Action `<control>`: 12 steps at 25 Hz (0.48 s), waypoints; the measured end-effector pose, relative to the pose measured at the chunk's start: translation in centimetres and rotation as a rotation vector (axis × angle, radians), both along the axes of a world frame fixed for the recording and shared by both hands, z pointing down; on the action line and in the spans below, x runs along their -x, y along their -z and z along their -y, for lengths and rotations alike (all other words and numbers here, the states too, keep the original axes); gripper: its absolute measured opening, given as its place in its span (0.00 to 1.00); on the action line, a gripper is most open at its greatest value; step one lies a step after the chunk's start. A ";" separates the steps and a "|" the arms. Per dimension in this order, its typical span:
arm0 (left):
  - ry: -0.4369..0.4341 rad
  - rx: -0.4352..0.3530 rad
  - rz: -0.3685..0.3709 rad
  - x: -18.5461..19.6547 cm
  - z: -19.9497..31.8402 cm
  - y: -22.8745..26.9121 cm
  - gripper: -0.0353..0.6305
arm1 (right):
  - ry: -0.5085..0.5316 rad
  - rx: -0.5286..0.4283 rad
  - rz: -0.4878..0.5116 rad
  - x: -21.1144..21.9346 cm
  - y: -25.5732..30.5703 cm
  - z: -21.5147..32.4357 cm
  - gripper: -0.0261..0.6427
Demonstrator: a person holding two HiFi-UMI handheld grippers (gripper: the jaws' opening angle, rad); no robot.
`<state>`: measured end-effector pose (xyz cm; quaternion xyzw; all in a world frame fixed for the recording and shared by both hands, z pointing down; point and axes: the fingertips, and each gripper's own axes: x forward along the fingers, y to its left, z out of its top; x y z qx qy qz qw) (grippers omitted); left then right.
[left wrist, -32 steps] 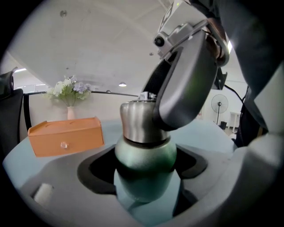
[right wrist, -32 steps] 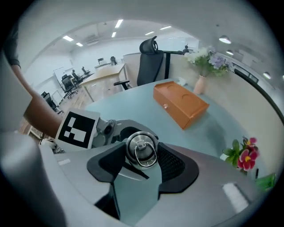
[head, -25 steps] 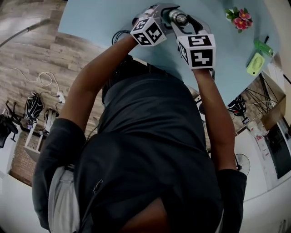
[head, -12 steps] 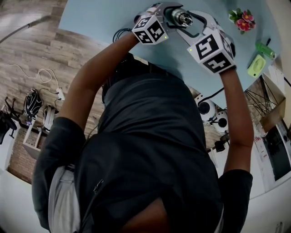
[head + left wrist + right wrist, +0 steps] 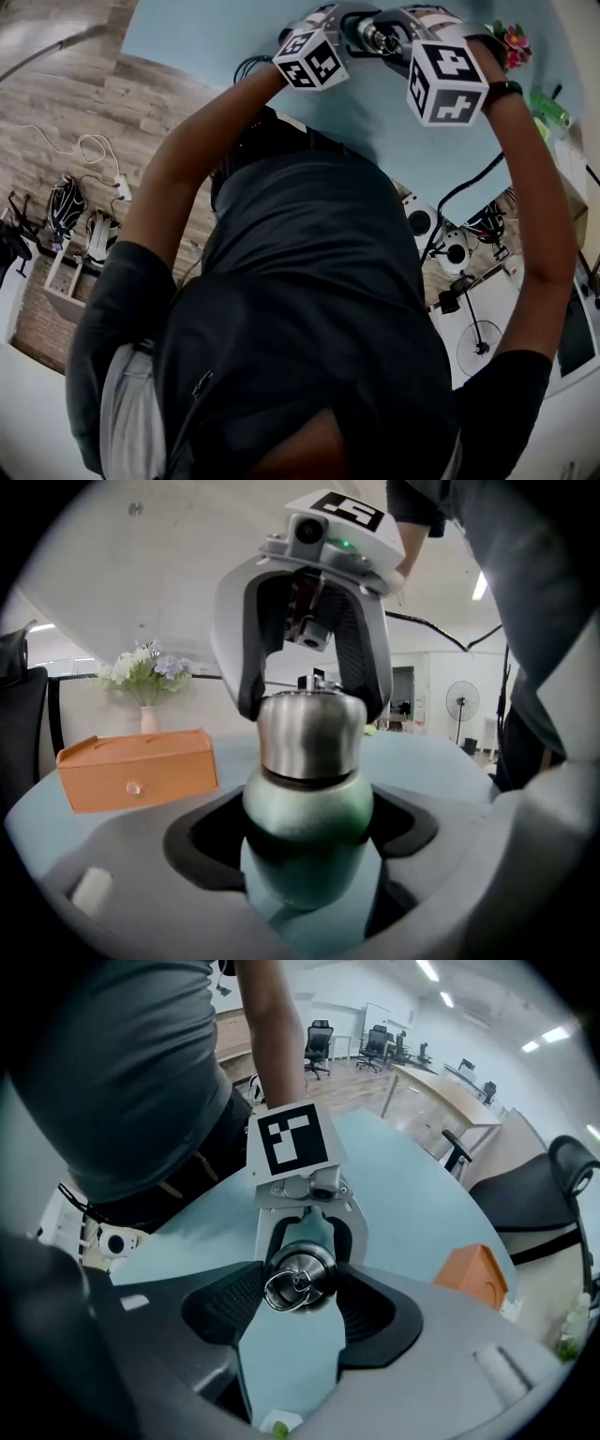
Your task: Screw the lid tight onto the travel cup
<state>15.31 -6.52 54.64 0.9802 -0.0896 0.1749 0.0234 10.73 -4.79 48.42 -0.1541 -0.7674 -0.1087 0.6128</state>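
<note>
The travel cup (image 5: 309,808) has a green body and stands on the light-blue table (image 5: 206,37). My left gripper (image 5: 309,832) is shut on that body, with a dark pad pressed on each side. A steel lid (image 5: 311,735) with a wire ring sits on top. In the right gripper view I look straight down on the lid (image 5: 300,1279). My right gripper (image 5: 298,1293) comes from above and is shut on the lid. Its grey fingers (image 5: 246,658) reach down both sides of the lid. In the head view both marker cubes flank the cup (image 5: 375,37) at the table's far side.
An orange drawer box (image 5: 136,769) stands on the table left of the cup, with a vase of flowers (image 5: 141,672) behind it. Green objects (image 5: 548,108) lie near the table's right edge. Office chairs (image 5: 553,1194) stand beyond the table.
My right gripper has swung round the lid, its marker cube moving right and then further away. The left gripper and cup have stayed put.
</note>
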 end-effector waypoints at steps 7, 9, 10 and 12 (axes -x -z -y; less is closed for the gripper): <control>0.000 -0.005 -0.002 0.3 -0.2 0.1 0.69 | -0.395 0.034 0.091 1.0 0.6 0.6 0.40; 0.001 -0.004 -0.001 0.4 -0.2 0.1 0.69 | -0.603 0.036 0.135 1.0 0.6 1.1 0.40; 0.003 -0.003 0.000 0.4 -0.2 0.1 0.69 | -0.722 0.037 0.160 0.9 0.7 1.3 0.40; 0.007 -0.003 0.001 0.5 -0.2 0.2 0.69 | -0.953 0.026 0.205 0.9 1.1 1.7 0.40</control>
